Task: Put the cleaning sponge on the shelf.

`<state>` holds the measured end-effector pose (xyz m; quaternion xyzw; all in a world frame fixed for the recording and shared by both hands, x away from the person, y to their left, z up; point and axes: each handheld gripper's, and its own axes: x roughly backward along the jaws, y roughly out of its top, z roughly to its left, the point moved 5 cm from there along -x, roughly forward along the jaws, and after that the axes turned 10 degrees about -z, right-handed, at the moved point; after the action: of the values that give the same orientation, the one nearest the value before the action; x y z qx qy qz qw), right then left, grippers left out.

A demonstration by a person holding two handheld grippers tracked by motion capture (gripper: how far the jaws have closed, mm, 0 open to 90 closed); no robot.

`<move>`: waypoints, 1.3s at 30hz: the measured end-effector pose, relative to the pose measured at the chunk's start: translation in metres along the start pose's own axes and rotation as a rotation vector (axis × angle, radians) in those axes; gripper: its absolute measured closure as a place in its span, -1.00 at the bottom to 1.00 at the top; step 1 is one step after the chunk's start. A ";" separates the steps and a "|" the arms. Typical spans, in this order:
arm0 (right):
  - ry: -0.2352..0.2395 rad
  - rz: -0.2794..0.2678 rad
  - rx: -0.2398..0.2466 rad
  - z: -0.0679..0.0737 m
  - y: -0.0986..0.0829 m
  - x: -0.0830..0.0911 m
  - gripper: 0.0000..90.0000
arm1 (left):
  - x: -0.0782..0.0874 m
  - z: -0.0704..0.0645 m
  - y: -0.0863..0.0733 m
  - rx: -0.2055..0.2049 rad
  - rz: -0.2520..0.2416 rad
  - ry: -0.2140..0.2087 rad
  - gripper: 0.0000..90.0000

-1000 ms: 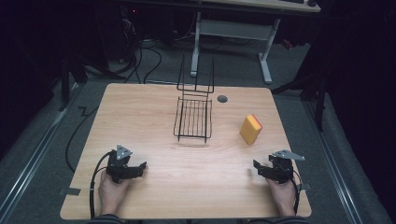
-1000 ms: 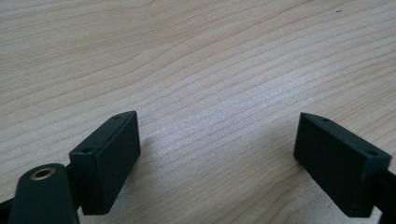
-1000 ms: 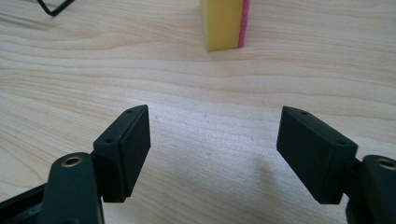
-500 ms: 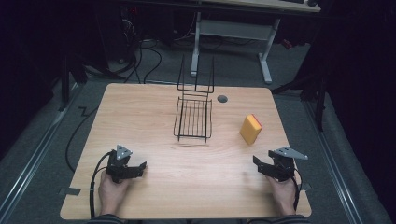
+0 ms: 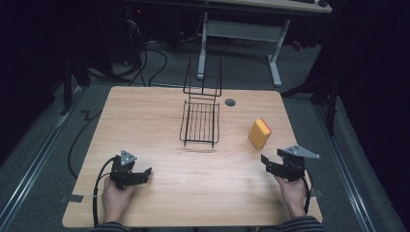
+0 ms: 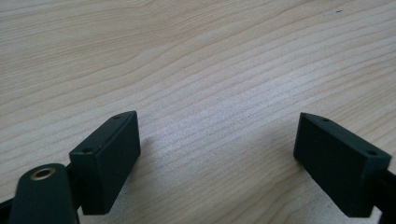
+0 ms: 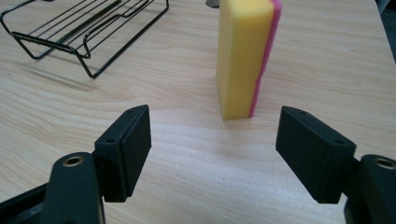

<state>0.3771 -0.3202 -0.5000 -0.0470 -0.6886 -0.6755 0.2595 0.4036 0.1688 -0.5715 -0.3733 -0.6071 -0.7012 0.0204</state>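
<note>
A yellow sponge with a pink side [image 5: 260, 133] stands on edge on the right part of the wooden table [image 5: 145, 116]. My right gripper [image 5: 269, 165] is held low just in front of it and is open. In the right gripper view the sponge [image 7: 243, 56] stands upright a short way beyond the gap of my right gripper [image 7: 215, 116], a little right of its middle, and nothing is between the jaws. My left gripper [image 5: 143, 174] rests near the front left, open over bare wood [image 6: 215, 70], and my left gripper [image 6: 217, 126] holds nothing.
A black wire rack [image 5: 200, 123] with a tall back stands at the table's middle, left of the sponge; the rack [image 7: 88, 28] is at the upper left in the right gripper view. A round cable hole [image 5: 230, 102] lies behind it. A desk frame and cables sit on the floor beyond.
My right gripper has edged slightly forward toward the sponge. The left gripper has stayed almost still.
</note>
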 end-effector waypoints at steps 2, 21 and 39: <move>-0.001 -0.004 0.006 0.000 0.005 -0.002 -0.40 | 0.000 0.000 0.000 0.000 0.000 0.000 -0.66; -0.036 -0.030 -0.017 -0.009 0.036 -0.025 -0.34 | 0.000 0.000 0.000 -0.001 0.001 0.000 -0.66; -0.054 -0.036 -0.021 -0.016 0.046 -0.052 -0.35 | 0.000 0.000 0.000 -0.001 0.001 0.000 -0.66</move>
<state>0.4458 -0.3170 -0.4813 -0.0558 -0.6891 -0.6855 0.2280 0.4036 0.1690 -0.5715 -0.3736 -0.6064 -0.7016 0.0206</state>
